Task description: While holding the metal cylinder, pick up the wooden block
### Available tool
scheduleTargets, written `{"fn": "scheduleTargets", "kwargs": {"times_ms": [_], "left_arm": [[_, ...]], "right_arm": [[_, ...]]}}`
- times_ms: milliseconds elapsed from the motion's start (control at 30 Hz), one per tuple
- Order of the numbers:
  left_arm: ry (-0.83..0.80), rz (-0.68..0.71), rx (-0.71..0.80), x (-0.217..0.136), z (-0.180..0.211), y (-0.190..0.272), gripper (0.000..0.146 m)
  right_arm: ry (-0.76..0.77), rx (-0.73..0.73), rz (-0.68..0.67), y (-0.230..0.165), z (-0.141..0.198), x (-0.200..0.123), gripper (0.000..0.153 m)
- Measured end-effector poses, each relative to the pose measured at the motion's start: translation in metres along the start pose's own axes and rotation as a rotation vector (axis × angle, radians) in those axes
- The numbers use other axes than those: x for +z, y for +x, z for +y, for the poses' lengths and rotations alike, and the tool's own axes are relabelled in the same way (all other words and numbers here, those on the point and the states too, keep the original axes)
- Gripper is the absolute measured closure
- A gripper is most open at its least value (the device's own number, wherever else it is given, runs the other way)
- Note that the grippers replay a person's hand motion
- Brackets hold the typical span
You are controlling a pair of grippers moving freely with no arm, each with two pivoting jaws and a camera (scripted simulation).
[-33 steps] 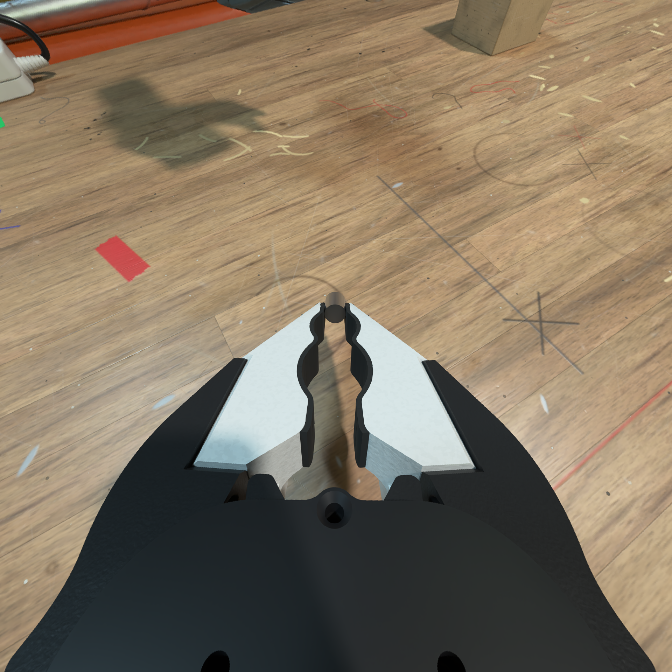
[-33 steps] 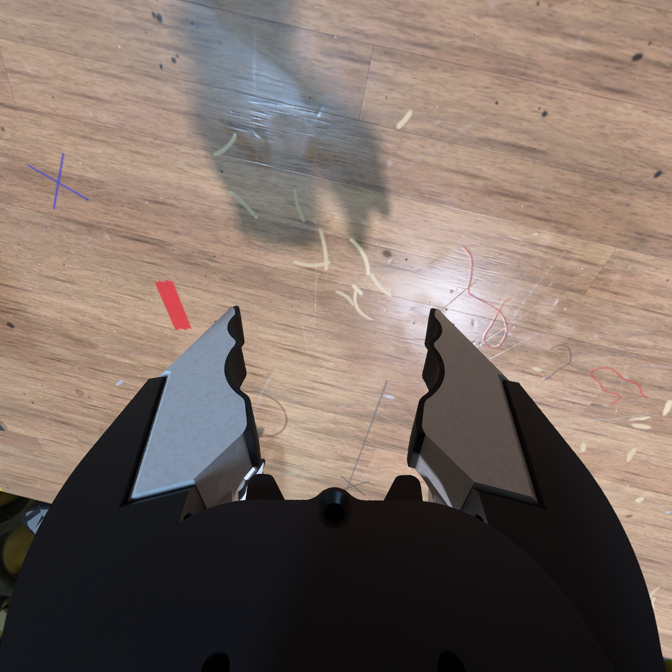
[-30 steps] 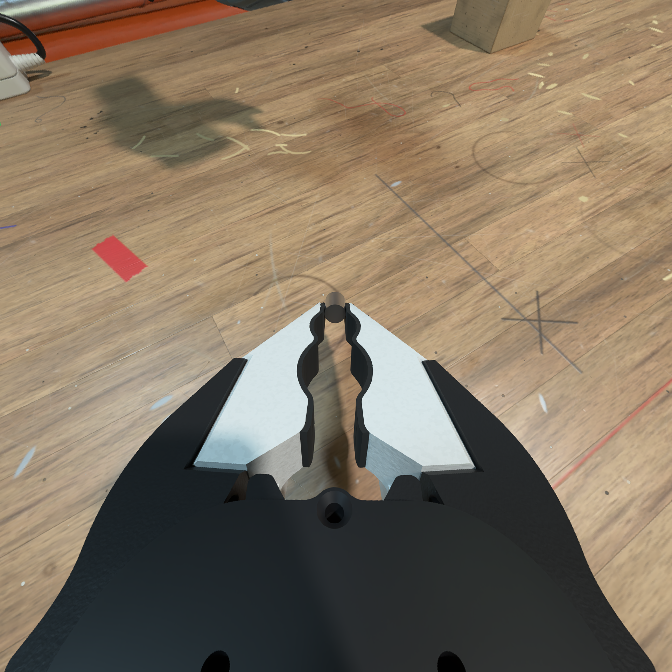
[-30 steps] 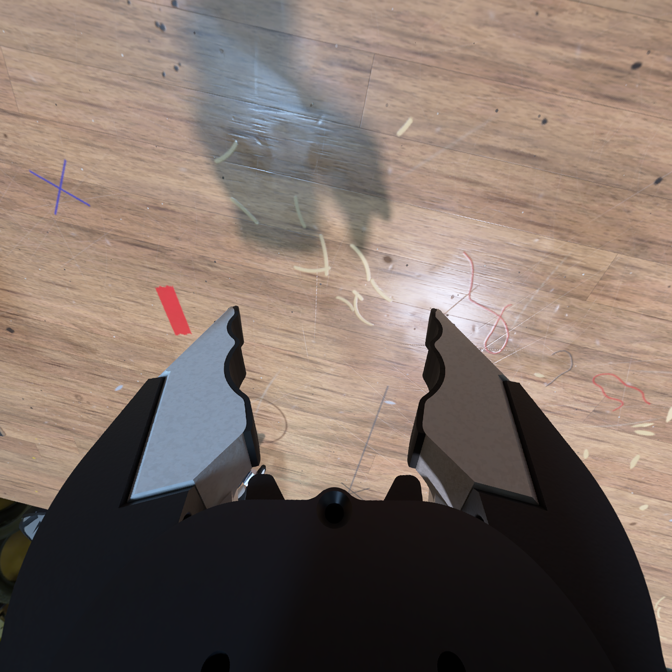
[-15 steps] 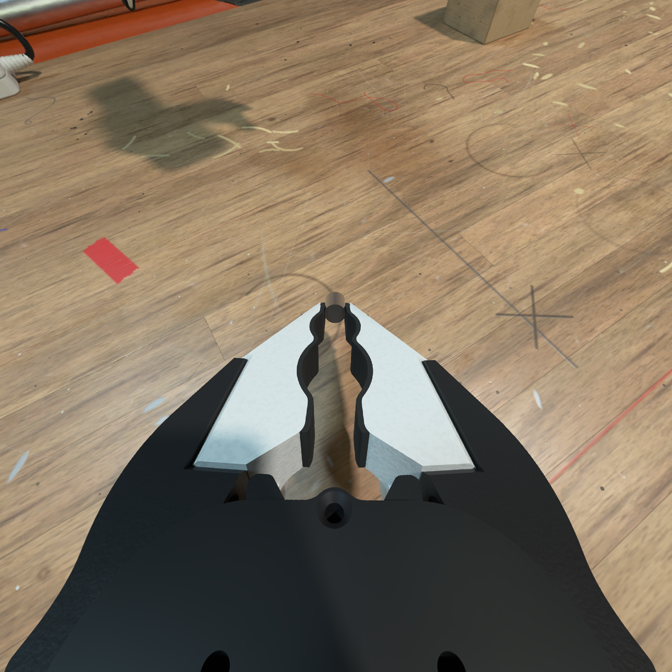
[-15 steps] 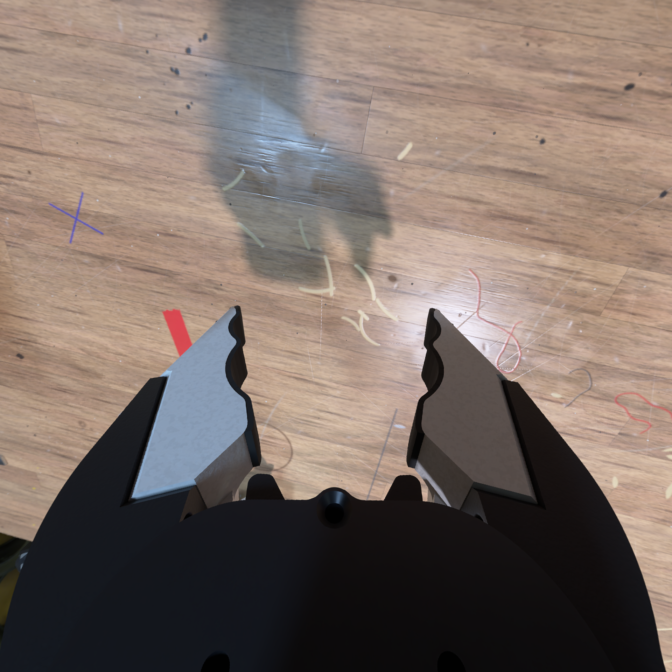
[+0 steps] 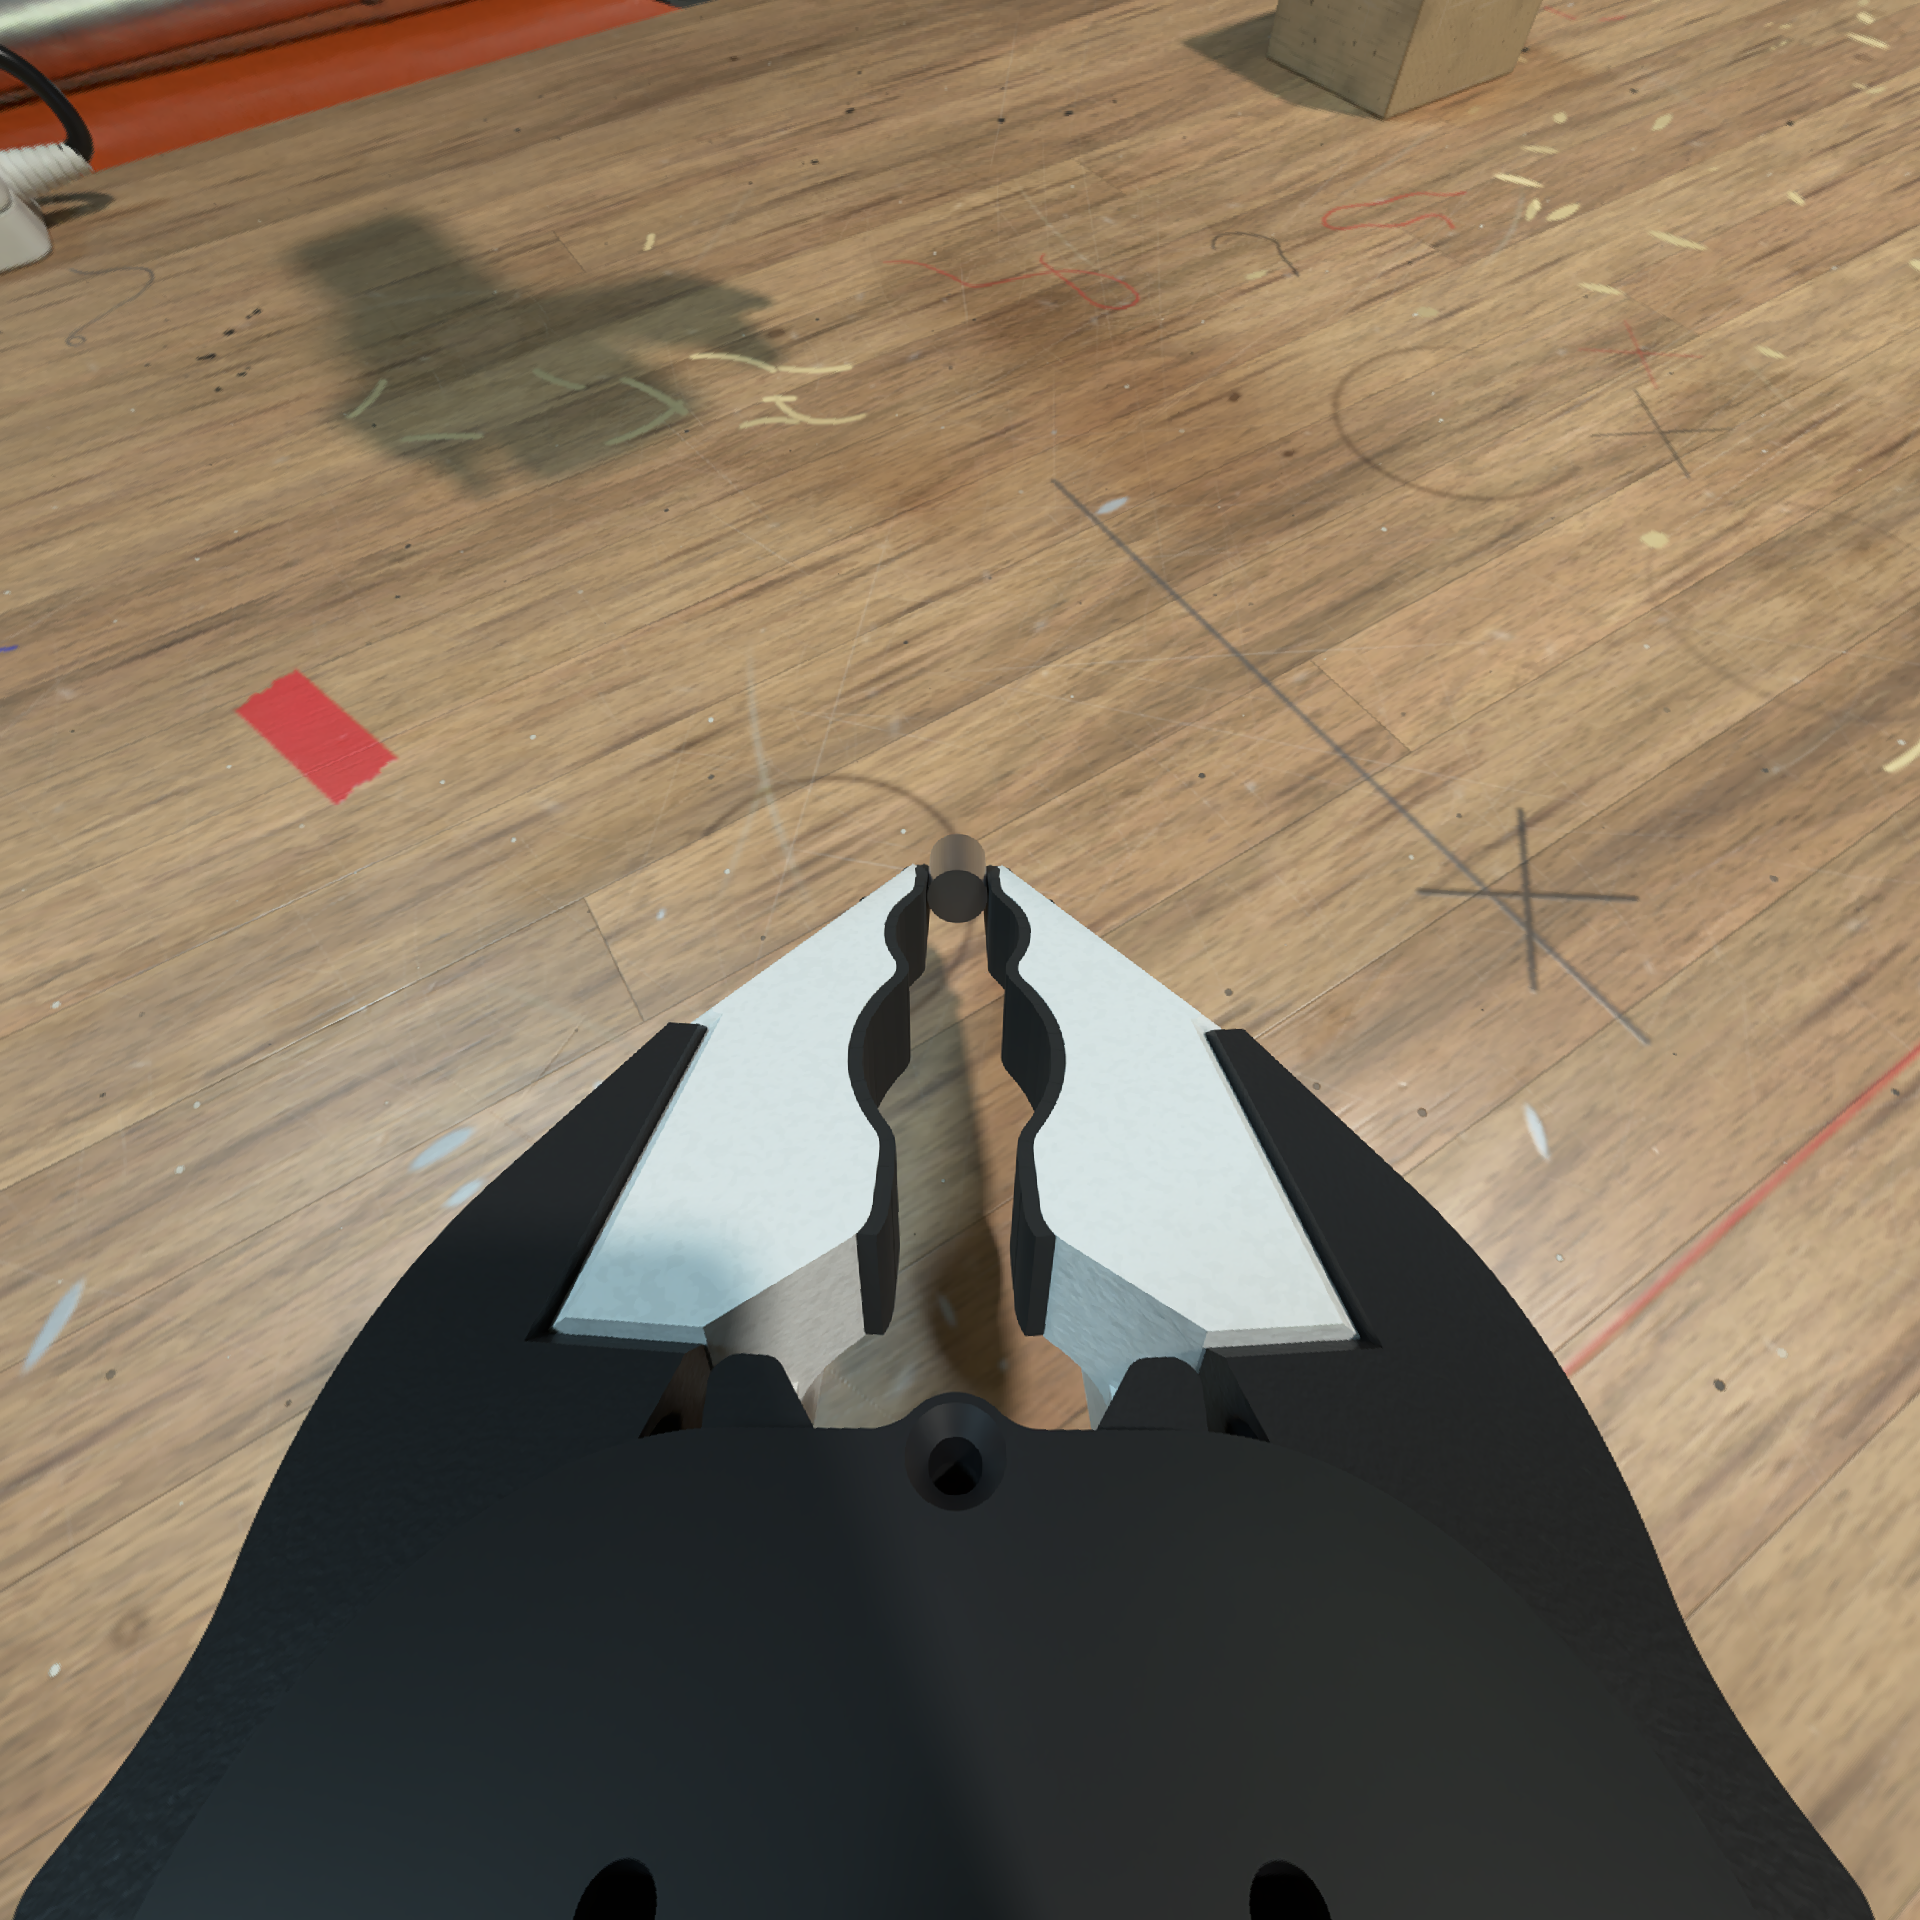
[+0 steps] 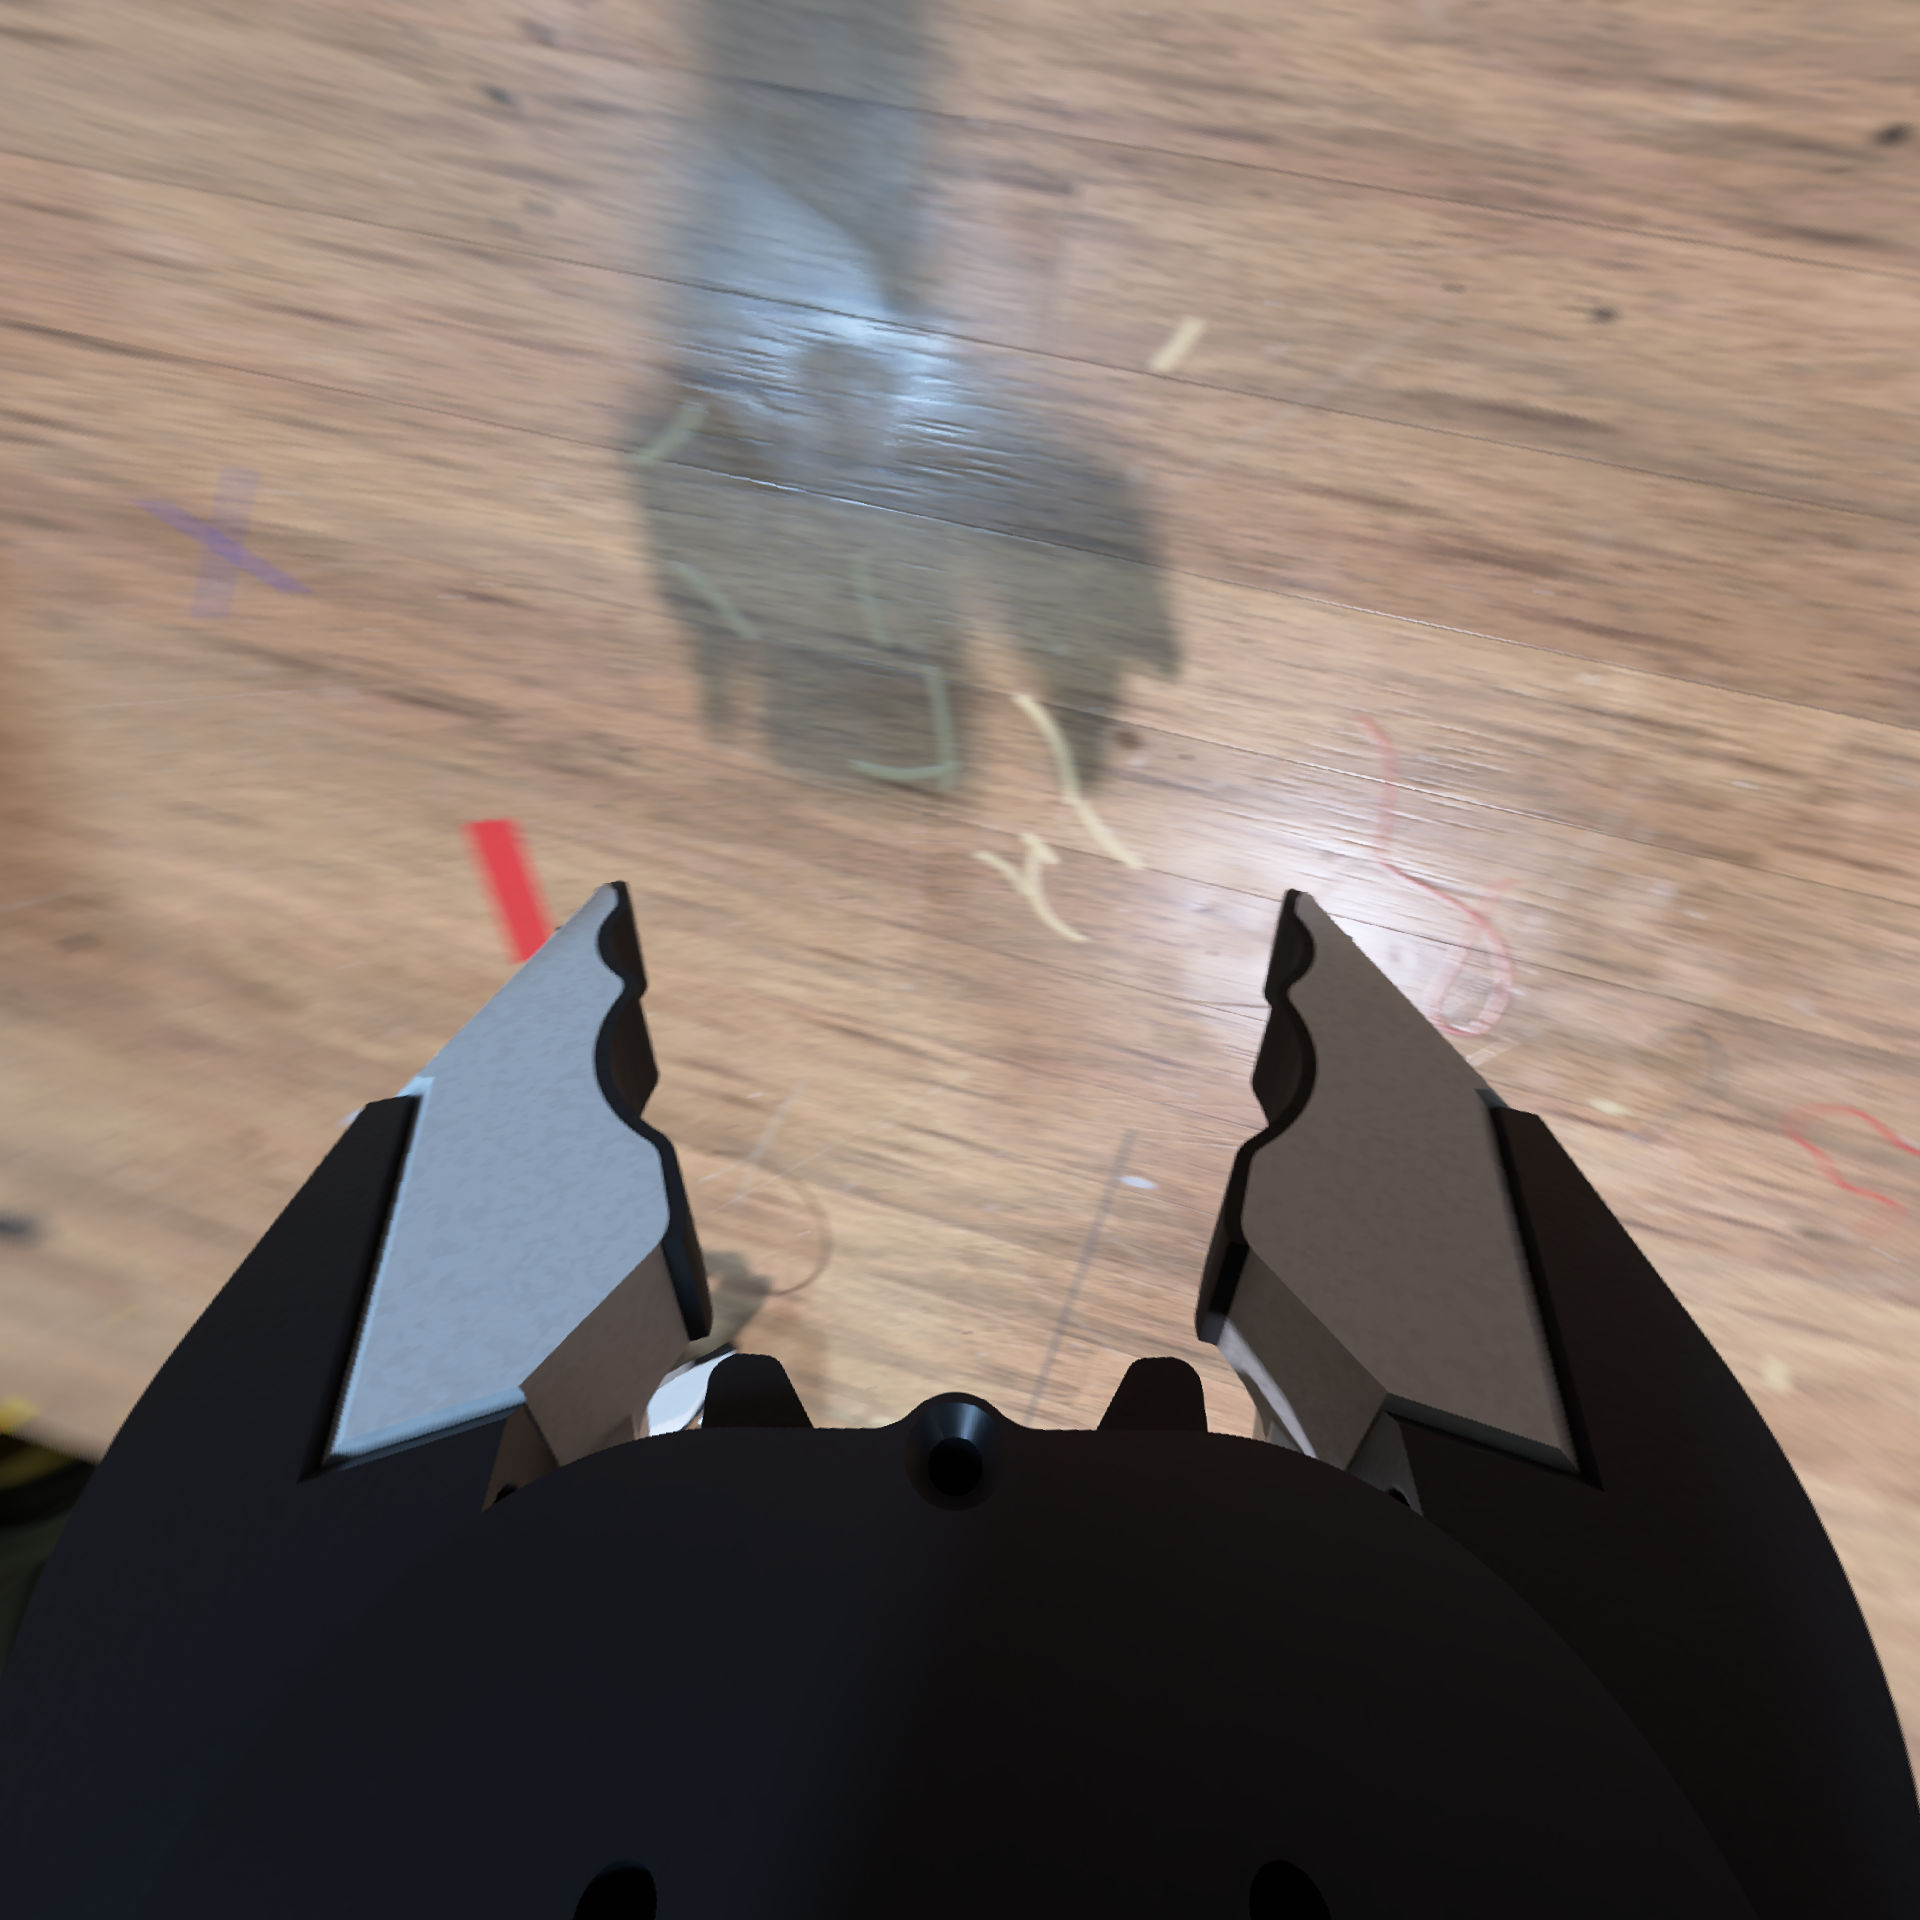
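My left gripper (image 7: 956,896) is shut on the small metal cylinder (image 7: 956,878), pinched at the very fingertips and held above the wooden table. The pale wooden block (image 7: 1397,47) stands far ahead at the top right of the left wrist view, partly cut off by the frame edge. My right gripper (image 8: 951,920) is open and empty, looking down at the table; its view is blurred by motion. The block does not show in the right wrist view.
A red tape patch (image 7: 315,735) lies on the table to the left; it also shows in the right wrist view (image 8: 506,885). Pencil marks, an X mark (image 7: 1525,896) and wood shavings (image 7: 774,387) dot the surface. An orange strip (image 7: 312,73) and a white plug (image 7: 19,203) sit at the far left edge.
The left gripper has shifted slightly, the cylinder still in its tips. The right gripper has moved over the table, still open; the marks below slid down and its view is now blurred.
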State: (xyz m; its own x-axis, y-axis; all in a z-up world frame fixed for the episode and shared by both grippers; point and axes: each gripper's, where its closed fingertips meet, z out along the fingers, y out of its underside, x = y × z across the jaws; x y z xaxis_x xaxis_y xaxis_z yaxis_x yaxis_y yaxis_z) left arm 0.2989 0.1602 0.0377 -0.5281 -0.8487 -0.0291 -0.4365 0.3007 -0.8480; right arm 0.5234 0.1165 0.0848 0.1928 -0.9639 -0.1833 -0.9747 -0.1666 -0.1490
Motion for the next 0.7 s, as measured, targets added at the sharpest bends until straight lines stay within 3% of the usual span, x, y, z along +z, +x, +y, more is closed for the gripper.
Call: {"fn": "scheduleTargets", "kwargs": {"times_ms": [100, 267, 467, 600, 700], "left_arm": [[0.004, 0.004, -0.003, -0.001, 0.000, 0.001, 0.136], [-0.003, 0.008, -0.012, 0.001, 0.001, 0.000, 0.136], [-0.018, 0.022, -0.014, 0.003, 0.003, 0.005, 0.136], [-0.026, 0.017, -0.004, 0.004, 0.005, 0.005, 0.136], [-0.033, 0.021, -0.013, 0.005, 0.006, 0.004, 0.136]], "right_arm": [[0.036, 0.011, -0.242, -0.023, -0.007, -0.024, 0.021], [0.101, -0.086, -0.152, 0.027, -0.015, -0.077, 0.021], [0.104, -0.006, 0.085, 0.172, 0.003, -0.105, 0.021], [0.029, 0.030, 0.243, 0.273, 0.037, -0.091, 0.018], [0.008, 0.080, 0.264, 0.323, 0.054, -0.074, 0.015]]}}
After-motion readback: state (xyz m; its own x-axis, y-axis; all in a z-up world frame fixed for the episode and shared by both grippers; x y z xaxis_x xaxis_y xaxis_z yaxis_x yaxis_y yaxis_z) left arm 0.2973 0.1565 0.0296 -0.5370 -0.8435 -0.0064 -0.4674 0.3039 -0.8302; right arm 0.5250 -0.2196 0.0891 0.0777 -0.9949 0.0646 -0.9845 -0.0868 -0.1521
